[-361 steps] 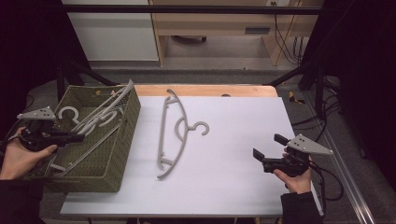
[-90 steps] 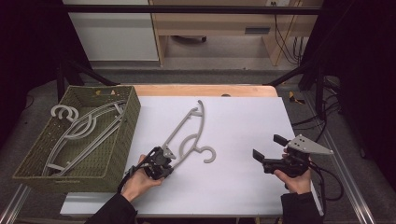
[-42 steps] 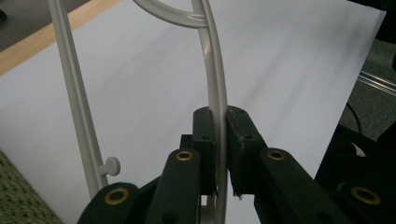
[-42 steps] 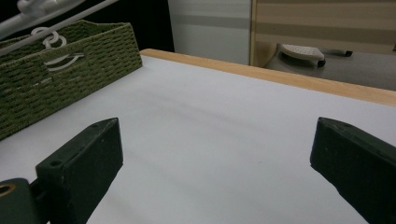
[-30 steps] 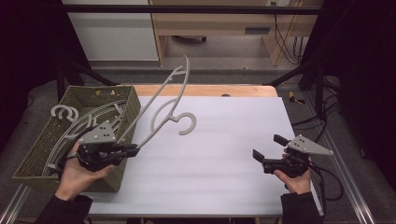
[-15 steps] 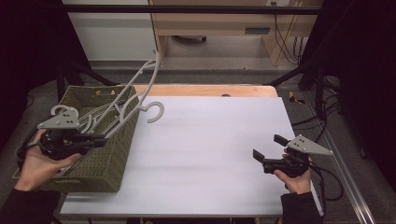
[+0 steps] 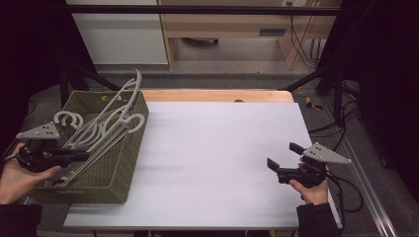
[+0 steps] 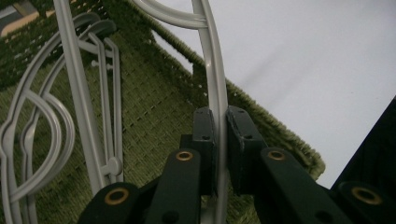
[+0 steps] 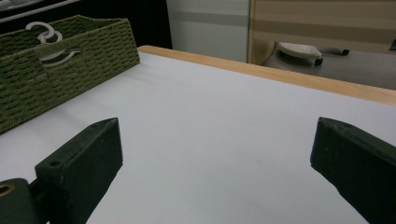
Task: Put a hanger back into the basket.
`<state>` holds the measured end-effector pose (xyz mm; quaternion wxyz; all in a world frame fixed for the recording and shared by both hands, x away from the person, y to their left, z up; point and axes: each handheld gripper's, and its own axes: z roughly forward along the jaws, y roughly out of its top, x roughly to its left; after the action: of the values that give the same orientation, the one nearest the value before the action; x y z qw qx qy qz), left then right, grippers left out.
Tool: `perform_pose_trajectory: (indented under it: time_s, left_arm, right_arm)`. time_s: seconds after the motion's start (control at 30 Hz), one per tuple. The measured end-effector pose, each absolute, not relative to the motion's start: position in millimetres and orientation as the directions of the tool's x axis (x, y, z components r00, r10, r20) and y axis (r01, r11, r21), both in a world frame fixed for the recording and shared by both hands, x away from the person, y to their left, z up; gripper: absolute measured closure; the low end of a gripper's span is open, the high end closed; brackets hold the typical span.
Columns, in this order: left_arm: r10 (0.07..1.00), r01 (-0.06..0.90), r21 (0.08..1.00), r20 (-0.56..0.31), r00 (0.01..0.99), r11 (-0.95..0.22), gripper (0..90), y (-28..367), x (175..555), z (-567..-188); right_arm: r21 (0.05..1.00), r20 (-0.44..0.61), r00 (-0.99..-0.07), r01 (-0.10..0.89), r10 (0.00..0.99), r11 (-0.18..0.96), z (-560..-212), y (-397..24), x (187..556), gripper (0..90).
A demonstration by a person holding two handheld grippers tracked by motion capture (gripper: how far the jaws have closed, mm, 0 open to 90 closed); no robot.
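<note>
My left gripper [image 7: 79,156] is over the near left part of an olive woven basket [image 7: 129,148], shut on the arm of a pale grey plastic hanger [image 7: 129,94]. That hanger slants up and away, its far end poking above the basket's back rim and its hook [image 7: 136,121] near the right rim. In the left gripper view the pads [image 8: 206,135] pinch the hanger's bar [image 8: 212,70] over the basket's floor [image 8: 154,107]. Several other grey hangers [image 7: 69,120] lie inside. My right gripper [image 7: 283,155] hovers open above the table's near right, nothing between its fingers [image 9: 93,149].
The white tabletop [image 7: 217,148] spreads between the basket and my right hand, with a wooden strip [image 7: 217,95] along its far edge. A cable [image 7: 346,192] trails from the right gripper off the table's right side. The basket [image 9: 70,70] stands far left in the right gripper view.
My left hand has carried the hanger leftwards from the basket's right wall to over its inside, and the hanger has tipped lower. The right gripper has stayed put.
</note>
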<state>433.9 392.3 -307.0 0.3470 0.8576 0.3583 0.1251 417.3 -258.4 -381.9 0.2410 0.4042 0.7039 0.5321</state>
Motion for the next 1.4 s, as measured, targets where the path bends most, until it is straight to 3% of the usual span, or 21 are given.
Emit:
perform_pose_trajectory:
  time_s: [0.73, 0.97, 1.3, 1.4]
  left_arm:
    - [0.695, 0.593, 0.616, -0.102, 0.712, -0.518, 82.0, 424.9, 430.1, -337.8]
    - [0.693, 0.584, 0.627, -0.095, 0.715, -0.516, 81.5, 428.6, 432.0, -340.7]
    - [0.717, 0.57, 0.608, -0.003, 0.697, -0.552, 80.9, 424.4, 437.0, -337.6]
    - [0.733, 0.578, 0.629, -0.019, 0.68, -0.52, 80.0, 430.2, 433.8, -342.7]
  right_arm:
    - [0.942, 0.092, -0.556, 0.318, 0.826, 0.109, -383.7, -257.5, 418.5, 2.6]
    - [0.94, 0.093, -0.554, 0.322, 0.827, 0.11, -384.6, -256.6, 419.0, 2.6]
    - [0.943, 0.094, -0.556, 0.316, 0.826, 0.105, -383.1, -258.3, 417.9, 2.6]
    - [0.943, 0.094, -0.556, 0.316, 0.826, 0.105, -383.2, -258.3, 418.0, 2.6]
